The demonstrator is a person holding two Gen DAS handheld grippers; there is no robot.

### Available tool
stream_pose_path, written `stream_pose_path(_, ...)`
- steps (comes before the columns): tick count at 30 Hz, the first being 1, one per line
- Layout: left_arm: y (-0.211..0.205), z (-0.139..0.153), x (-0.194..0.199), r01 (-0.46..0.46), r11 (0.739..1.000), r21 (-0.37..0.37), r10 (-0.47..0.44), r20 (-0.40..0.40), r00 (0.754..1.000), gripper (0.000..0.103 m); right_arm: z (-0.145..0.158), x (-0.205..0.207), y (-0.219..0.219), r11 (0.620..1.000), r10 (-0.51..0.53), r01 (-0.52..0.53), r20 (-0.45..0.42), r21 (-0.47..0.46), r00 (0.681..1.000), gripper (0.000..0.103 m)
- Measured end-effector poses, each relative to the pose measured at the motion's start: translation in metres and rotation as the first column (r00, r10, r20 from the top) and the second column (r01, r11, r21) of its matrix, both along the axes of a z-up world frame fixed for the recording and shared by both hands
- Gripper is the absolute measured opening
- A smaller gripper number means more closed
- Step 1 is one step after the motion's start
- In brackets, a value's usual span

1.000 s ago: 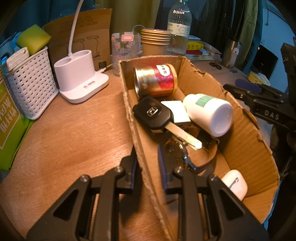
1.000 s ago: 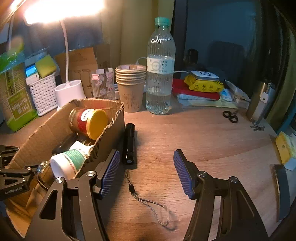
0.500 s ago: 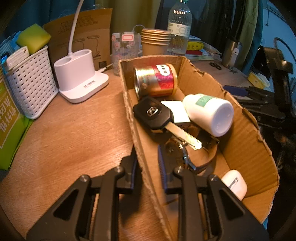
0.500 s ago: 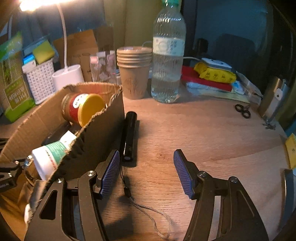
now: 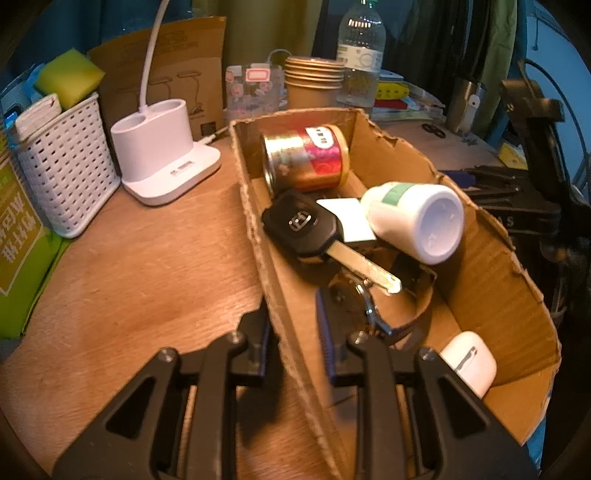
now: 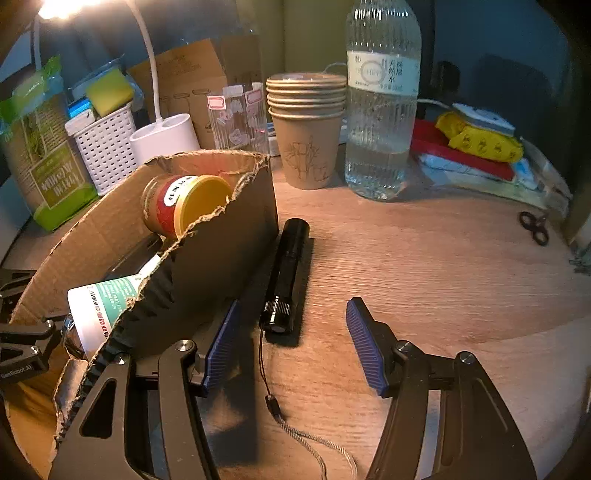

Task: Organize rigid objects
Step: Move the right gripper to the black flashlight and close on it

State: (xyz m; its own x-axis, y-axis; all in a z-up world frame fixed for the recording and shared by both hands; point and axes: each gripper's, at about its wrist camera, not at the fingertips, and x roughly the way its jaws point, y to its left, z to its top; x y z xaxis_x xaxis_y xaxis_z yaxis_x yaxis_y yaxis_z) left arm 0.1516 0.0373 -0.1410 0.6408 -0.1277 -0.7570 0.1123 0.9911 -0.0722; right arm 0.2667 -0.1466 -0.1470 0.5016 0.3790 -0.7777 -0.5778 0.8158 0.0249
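Left tool (image 5: pixel 291 325) clamped on box wall (image 5: pixel 273 291); right tool (image 6: pixel 291 347) apart, perhaps above flashlight (image 6: pixel 286 275).

A round-edged wooden desk (image 6: pixel 443 266) with pale grain fills the foreground. A white gooseneck lamp (image 6: pixel 155 92) rises from its base at the back, its lit head casting warm light from the upper left. Olive-yellow curtains (image 6: pixel 306 33) hang behind, and the room beyond lies dark and bluish.
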Motion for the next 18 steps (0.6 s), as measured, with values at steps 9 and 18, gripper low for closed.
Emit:
stream_pose_path(9,-0.001,-0.002,0.001,-0.002,1.000,0.001,0.002,0.000,1.000,0.024,-0.010,0.009,0.008,0.994,-0.059,0.061,0.018,-0.096,0.998,0.063)
stream_pose_path(18,-0.001,-0.002,0.002,-0.001,1.000,0.000,0.001,0.000,1.000,0.024,-0.010,0.010,0.013,0.992,-0.076,0.079,0.037,-0.096,0.996,0.031)
